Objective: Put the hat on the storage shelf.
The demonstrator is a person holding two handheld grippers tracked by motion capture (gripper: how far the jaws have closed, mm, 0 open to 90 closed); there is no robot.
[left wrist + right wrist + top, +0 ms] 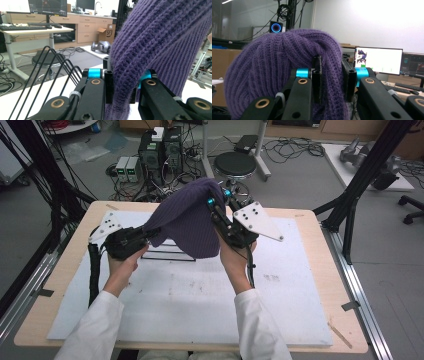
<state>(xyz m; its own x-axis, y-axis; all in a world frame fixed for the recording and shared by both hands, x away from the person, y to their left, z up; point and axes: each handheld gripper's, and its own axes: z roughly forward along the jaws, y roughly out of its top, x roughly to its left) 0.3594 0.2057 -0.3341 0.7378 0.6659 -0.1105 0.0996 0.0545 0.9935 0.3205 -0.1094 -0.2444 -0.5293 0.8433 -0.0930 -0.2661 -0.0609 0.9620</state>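
Purple knitted hat [187, 220] lifted off the white mat [280, 290], hanging at about twelve o'clock over the table [60, 285], pinched at one edge by the left gripper [145, 234] and at the other by the right gripper [216, 212], both clamped tight on the knit. Looks like mid-carry, with the wire rack [167, 254] just beneath at six o'clock of the hat; next, probably keeping both grips firm while spreading the knit. Readable writing: "SF" on a cardboard box [108, 32] in the left gripper view.
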